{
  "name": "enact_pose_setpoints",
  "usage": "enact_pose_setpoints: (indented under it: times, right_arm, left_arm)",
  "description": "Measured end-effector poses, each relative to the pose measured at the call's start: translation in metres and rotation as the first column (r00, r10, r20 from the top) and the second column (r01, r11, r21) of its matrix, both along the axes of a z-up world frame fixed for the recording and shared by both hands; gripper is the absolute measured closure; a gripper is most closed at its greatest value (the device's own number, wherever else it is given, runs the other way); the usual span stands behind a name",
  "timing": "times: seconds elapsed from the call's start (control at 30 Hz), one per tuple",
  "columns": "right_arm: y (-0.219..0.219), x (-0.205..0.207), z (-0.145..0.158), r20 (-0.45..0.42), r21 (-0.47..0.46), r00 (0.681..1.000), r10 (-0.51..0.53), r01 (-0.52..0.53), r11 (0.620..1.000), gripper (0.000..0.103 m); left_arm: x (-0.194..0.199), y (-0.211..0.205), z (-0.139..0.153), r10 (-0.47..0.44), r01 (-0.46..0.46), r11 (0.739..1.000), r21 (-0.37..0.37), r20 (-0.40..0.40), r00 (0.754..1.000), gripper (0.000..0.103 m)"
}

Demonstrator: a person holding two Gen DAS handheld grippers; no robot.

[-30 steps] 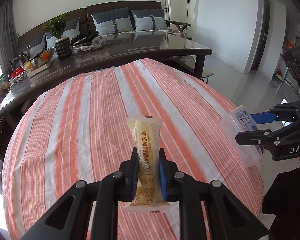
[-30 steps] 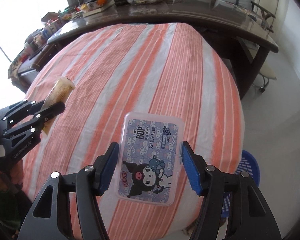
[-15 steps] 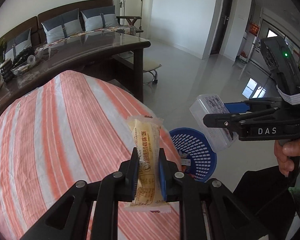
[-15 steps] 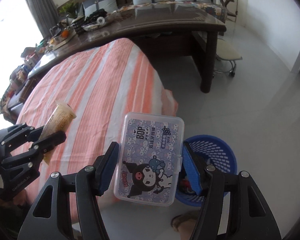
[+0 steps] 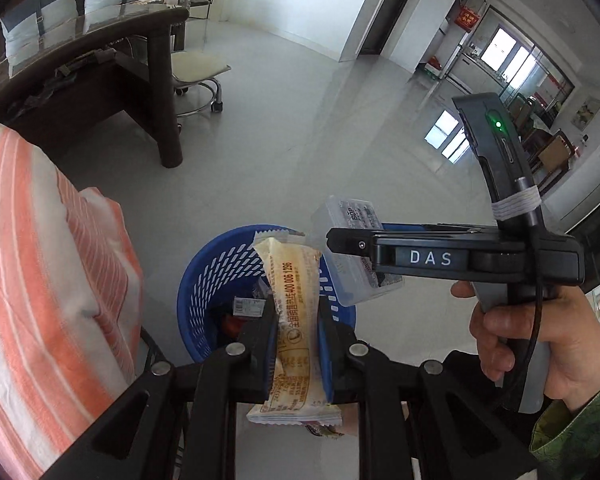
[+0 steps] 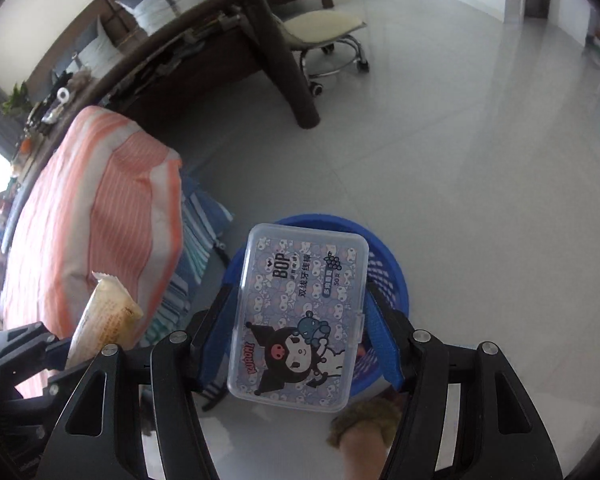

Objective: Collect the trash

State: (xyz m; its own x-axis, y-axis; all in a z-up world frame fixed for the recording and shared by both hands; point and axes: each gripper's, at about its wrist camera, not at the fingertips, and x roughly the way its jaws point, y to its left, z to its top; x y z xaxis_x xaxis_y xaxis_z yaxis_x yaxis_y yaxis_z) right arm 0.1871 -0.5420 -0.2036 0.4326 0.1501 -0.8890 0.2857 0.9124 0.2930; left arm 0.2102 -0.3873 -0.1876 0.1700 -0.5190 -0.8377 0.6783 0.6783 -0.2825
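Observation:
My left gripper (image 5: 296, 316) is shut on a yellow snack wrapper (image 5: 294, 296), held upright above the blue trash basket (image 5: 208, 280) on the floor. My right gripper (image 6: 300, 312) is shut on a clear plastic floss-pick box (image 6: 300, 312) with a cartoon label, held over the same basket (image 6: 384, 252). In the left wrist view the right gripper (image 5: 340, 248) and its box (image 5: 352, 216) hover just right of the basket. In the right wrist view the wrapper (image 6: 100, 316) and left gripper (image 6: 48, 348) show at lower left. The basket holds some trash.
The table with the orange-striped cloth (image 5: 40, 264) stands left of the basket. A dark wooden desk (image 5: 100, 60) and a wheeled stool (image 5: 196, 76) stand farther back. Pale tiled floor (image 6: 460, 152) surrounds the basket. A slippered foot (image 6: 364, 424) is beside the basket.
Both grippers swung right and down from over the striped table to above the blue basket, still holding the wrapper and the box.

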Motion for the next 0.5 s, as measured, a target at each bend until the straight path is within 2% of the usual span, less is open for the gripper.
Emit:
enact_pose_setpoints:
  times: [0.17, 0.2, 0.23, 0.3, 0.37, 0.47, 0.5]
  right_arm:
    - [-0.027, 0.008, -0.041, -0.055, 0.103, 0.995, -0.083, 0.088, 0.991, 0.038]
    - [-0.031, 0.011, -0.049, -0.07, 0.12, 0.994, -0.088, 0.096, 0.988, 0.038]
    - [-0.035, 0.013, -0.058, -0.084, 0.141, 0.992, -0.097, 0.108, 0.984, 0.037]
    - [-0.043, 0.017, -0.075, -0.105, 0.185, 0.987, -0.118, 0.136, 0.973, 0.034]
    - [-0.053, 0.016, -0.082, -0.11, 0.192, 0.982, -0.155, 0.174, 0.966, 0.015]
    - [-0.066, 0.006, -0.071, -0.066, 0.182, 0.974, -0.217, 0.225, 0.957, 0.006]
    - [-0.069, 0.003, -0.065, -0.054, 0.175, 0.97, -0.237, 0.243, 0.954, 0.003]
  left_arm:
    - [0.018, -0.02, -0.034, 0.007, -0.006, 1.0, 0.024, -0.026, 1.0, 0.083]
    - [0.021, -0.023, -0.041, 0.009, -0.008, 0.999, 0.032, -0.032, 0.999, 0.079]
    - [0.022, -0.026, -0.048, 0.014, -0.012, 0.999, 0.04, -0.048, 0.999, 0.064]
    - [0.028, -0.027, -0.056, 0.042, -0.04, 0.999, 0.025, -0.081, 0.996, 0.047]
    - [0.029, -0.022, -0.053, 0.079, -0.081, 0.997, -0.015, -0.082, 0.993, 0.046]
    - [0.025, -0.015, -0.035, 0.096, -0.098, 0.994, -0.048, -0.042, 0.994, 0.039]
    - [0.022, -0.014, -0.027, 0.097, -0.098, 0.994, -0.041, -0.021, 0.995, 0.032]
